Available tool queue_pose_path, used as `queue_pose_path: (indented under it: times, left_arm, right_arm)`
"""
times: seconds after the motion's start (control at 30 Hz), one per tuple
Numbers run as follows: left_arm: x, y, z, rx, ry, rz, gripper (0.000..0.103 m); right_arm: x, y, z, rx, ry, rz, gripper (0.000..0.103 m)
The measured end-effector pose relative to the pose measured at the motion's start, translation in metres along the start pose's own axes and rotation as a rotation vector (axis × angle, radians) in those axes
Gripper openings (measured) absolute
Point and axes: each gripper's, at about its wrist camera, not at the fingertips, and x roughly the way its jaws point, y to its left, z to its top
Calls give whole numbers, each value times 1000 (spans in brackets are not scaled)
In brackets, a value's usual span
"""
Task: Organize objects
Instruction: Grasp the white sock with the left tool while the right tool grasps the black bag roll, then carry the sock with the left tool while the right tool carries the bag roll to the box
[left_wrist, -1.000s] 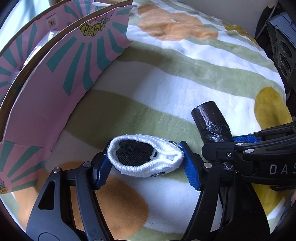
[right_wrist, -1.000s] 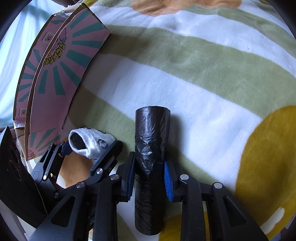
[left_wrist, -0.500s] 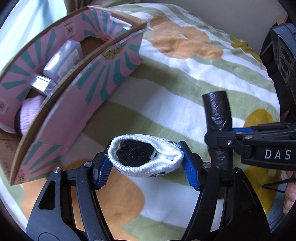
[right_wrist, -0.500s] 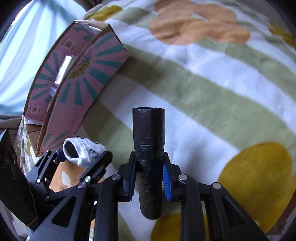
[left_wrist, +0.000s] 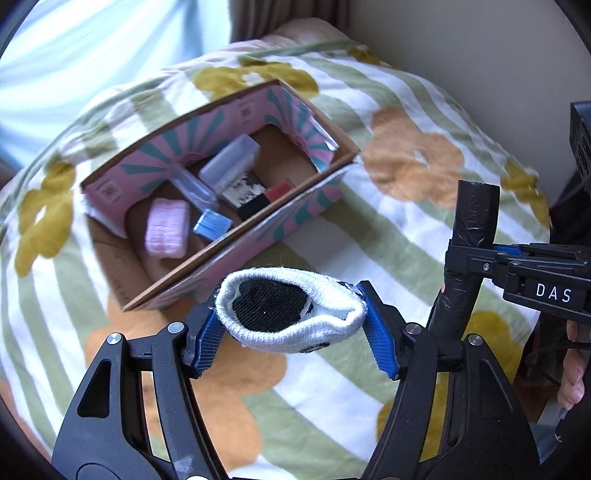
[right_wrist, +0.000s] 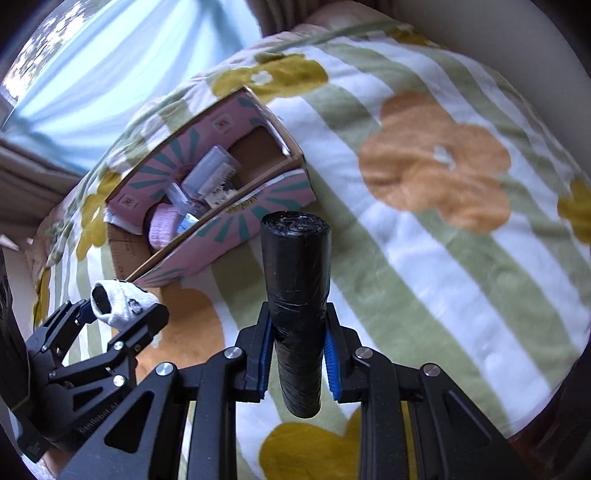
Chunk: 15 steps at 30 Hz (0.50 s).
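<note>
On the bed, largest thing first:

Blanket (right_wrist: 424, 236): a soft fleece with green stripes and orange and yellow flowers; it is the ground under everything and would give under a dropped load.

Cardboard box (left_wrist: 236, 254): pink and teal print, open-topped, lying on the blanket ahead of both grippers. Its long axis runs from near left to far right in the left wrist view. Thin walls, so I judge it stiff enough to hold things but easy to nudge.

Box contents: a pink folded cloth (left_wrist: 166, 229), a small blue packet (left_wrist: 212, 227), clear plastic cases (left_wrist: 229, 162) and a dark printed item (too small to name).

Bin-bag roll (right_wrist: 295, 295): black, glossy, cylindrical, raised clear of the blanket. Its long axis points forward along the fingers toward the box. Probably light, firm at the core and slippery in its film (mid-length is the sensible hold, and that is where it is held).

Right gripper (right_wrist: 297, 354): clamped on the roll, blue pads against both sides.

Sock bundle (left_wrist: 291, 310): white, rolled, dark opening facing the camera, also held in the air near the box's closest wall. Its long axis lies crosswise between the fingers. Soft, light, squashable, not fragile.

Left gripper (left_wrist: 293, 332): closed around the sock, pads pressing its two ends.
</note>
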Motion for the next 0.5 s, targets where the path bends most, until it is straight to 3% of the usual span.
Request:
queue_pose_path:
  times: [0.33, 0.5]
  left_arm:
    - [-65, 5, -23, -356, 5, 172, 64]
    - [-75, -2, -44, -437, 6, 206, 64]
  right_arm:
    - [-42, 21, 15, -279, 24, 95, 23]
    - [-49, 25, 11, -375, 31, 126, 23]
